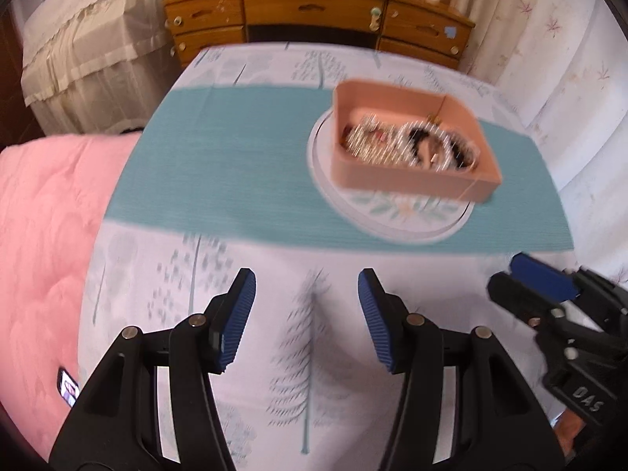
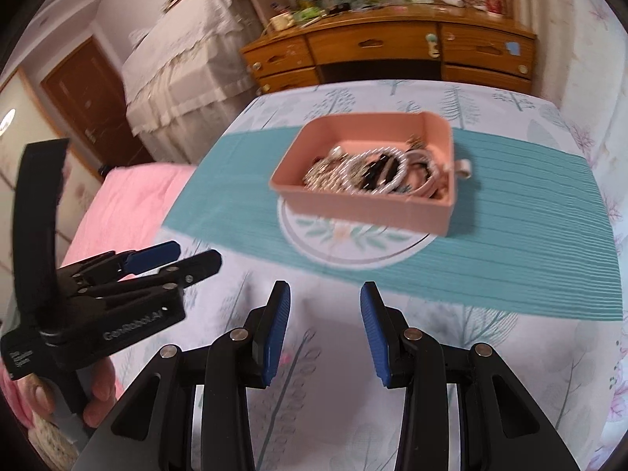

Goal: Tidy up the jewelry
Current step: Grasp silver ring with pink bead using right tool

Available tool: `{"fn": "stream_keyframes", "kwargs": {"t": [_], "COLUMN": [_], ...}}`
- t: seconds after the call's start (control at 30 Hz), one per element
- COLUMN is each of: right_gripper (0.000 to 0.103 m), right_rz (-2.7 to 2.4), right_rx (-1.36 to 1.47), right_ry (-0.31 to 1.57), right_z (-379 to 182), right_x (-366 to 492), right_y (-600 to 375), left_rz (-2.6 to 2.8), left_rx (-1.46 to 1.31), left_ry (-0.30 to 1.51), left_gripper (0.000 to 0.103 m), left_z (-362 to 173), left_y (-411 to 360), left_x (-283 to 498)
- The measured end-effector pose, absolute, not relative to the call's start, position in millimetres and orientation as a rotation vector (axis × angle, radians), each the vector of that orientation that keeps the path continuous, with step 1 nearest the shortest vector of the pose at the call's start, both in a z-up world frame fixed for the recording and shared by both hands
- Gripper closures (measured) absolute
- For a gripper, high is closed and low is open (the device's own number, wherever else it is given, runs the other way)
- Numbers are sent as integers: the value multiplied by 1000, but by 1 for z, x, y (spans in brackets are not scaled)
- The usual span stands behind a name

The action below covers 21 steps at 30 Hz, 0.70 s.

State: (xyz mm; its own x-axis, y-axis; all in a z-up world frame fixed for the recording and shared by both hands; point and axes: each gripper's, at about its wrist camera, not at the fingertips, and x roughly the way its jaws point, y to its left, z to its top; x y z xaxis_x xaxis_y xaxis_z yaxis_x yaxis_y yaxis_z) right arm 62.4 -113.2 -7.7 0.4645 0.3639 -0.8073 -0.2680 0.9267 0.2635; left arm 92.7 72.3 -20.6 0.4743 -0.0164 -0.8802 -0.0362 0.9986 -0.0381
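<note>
A pink box sits on a round white plate with a leaf print, on a teal mat. The box holds a tangle of jewelry: silver chains, pearl bracelets and black bands. My left gripper is open and empty, above the tablecloth in front of the plate. It also shows in the right wrist view. My right gripper is open and empty, in front of the plate. It shows at the right edge of the left wrist view.
The table wears a white tree-print cloth with a teal mat across it. A pink quilt lies to the left. A wooden dresser with clutter stands behind the table. A phone lies at the left edge.
</note>
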Motion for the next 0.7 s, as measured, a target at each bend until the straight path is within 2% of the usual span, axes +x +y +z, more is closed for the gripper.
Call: {"fn": "stream_keyframes", "kwargs": {"t": [0.27,0.43,0.7], "right_gripper": [65,66,76], "right_rz": [473,500,497], "right_rx": [-41,-104,-139], "right_ry": [1037,1070,1117], "right_z": [-31,-51,-78], "right_x": [31,25,31], "right_y": [-71,-49,-35], "left_rz": [75,77,48], "left_rx": [-116,-128,-132], "left_ry": [1131,1119,1115], "left_gripper": [52,52,52], "left_z": [-59,-65,-66], "left_y": [104,108,108], "left_x": [64,58,66]}}
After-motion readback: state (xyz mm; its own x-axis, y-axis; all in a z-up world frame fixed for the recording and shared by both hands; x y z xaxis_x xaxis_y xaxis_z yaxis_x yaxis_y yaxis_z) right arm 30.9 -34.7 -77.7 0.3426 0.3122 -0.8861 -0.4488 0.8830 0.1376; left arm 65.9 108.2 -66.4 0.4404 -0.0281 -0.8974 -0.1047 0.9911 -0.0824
